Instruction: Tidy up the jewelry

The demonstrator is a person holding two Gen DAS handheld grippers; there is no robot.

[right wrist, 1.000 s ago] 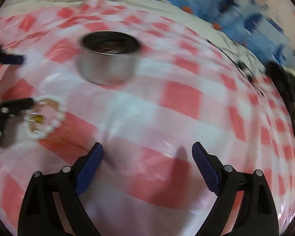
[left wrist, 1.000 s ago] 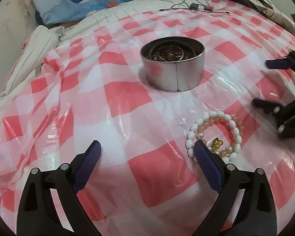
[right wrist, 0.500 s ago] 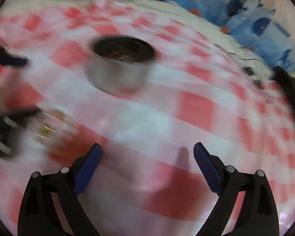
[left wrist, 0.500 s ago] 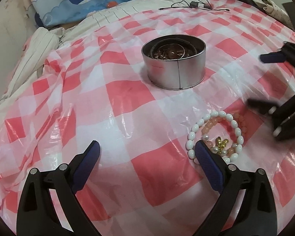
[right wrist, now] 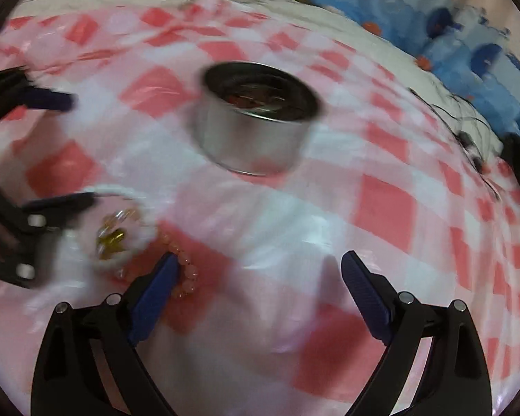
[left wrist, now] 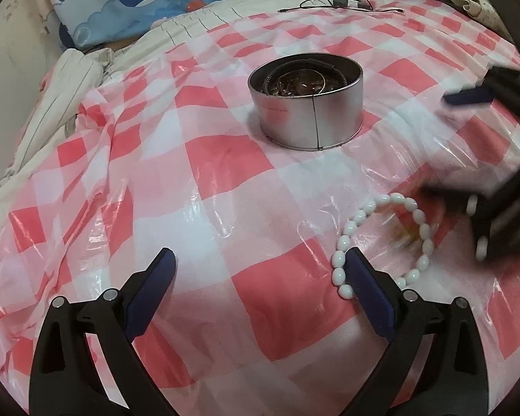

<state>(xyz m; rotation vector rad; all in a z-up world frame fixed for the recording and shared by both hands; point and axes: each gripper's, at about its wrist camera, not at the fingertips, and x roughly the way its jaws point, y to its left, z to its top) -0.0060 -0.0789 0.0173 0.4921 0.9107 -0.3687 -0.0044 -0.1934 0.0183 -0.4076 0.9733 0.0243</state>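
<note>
Beads lie loose on the red-and-white checked plastic cloth (left wrist: 225,159) that covers the bed, all in front of the round metal tin (left wrist: 308,104), the landmark in the middle of the cloth. The tin stands upright and holds dark bangles and coppery pieces (left wrist: 301,85). Nearer the cameras than the tin, the white bead bracelet (left wrist: 381,239) rests flat, with a small gold charm (right wrist: 112,237) inside its loop. A pink bead bracelet (right wrist: 187,270) lies just beside it, on the side away from the tin. The left gripper (left wrist: 258,260) has its jaws spread wide, one tip touching or overlapping the white beads. The right gripper (right wrist: 260,265) is likewise spread, one tip at the pink beads, nothing pinched. Beyond the tin are a whale-print pillow (left wrist: 149,3) and a black cable (left wrist: 332,0).
</note>
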